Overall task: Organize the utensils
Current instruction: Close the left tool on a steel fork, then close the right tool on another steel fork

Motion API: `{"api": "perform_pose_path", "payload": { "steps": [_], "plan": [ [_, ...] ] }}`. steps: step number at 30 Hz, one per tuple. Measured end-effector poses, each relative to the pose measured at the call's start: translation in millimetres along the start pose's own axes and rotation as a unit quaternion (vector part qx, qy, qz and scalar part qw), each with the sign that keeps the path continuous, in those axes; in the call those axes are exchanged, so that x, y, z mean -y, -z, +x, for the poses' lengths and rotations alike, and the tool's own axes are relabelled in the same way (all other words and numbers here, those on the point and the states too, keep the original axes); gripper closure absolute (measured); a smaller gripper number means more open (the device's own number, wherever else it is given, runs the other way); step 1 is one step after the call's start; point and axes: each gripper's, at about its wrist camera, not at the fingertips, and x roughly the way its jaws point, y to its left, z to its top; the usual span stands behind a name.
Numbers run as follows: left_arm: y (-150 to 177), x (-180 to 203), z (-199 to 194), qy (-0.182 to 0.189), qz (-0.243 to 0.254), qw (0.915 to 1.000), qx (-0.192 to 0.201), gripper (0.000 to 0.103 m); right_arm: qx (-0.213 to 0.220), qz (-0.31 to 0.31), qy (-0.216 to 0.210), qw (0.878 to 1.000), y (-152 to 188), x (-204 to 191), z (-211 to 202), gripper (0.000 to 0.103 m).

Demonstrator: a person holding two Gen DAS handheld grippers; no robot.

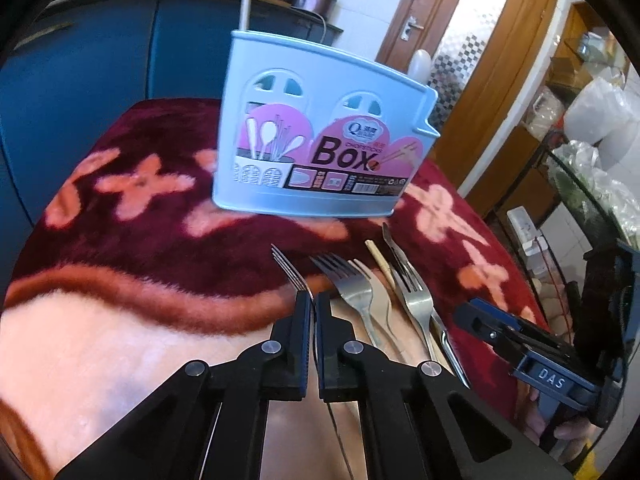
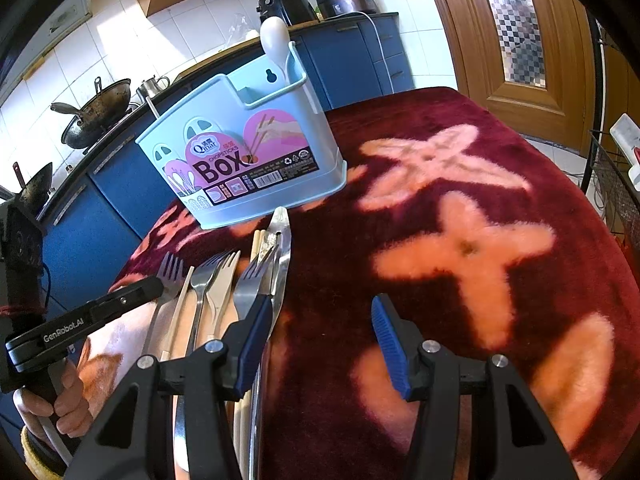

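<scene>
steel fork [image 1: 294, 276] pinched in the left gripper [image 1: 314, 304] — likely bound for the blue box [image 1: 320, 128]; right gripper [image 2: 316, 312] waits, jaws apart — empty.

Utensil box [image 1: 320, 128] standing mid-table [image 1: 120, 208], spoon [image 2: 275, 38] upright in its end compartment. Forks [image 1: 352, 284], chopsticks [image 1: 380, 258] lying side by side just before box, toward near edge.

Left gripper [image 1: 314, 304] fingers [image 1: 303, 312] pinch a fork [image 1: 289, 267] before the blue box [image 1: 320, 128].
</scene>
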Motion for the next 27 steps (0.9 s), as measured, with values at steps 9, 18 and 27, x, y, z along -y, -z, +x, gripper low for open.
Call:
{"api": "perform_pose_path", "payload": {
  "steps": [9,18,27],
  "plan": [
    [9.5,-15.8,18.8,0.009,-0.03,0.9983,-0.048,0.098,0.001,-0.002,0.001,1.0,0.4,-1.1,1.1,0.047],
    [9.9,-15.8,17.1,0.005,-0.024,0.9991,-0.035,0.1,-0.009,-0.004,0.001,1.0,-5.6,-1.2,2.4,0.047],
    [4.9,-17.2,-1.3,-0.004,-0.018,0.9998,0.0,0.1,-0.024,0.002,-0.033,0.999,-9.5,-7.5,0.8,0.057]
  ]
}}
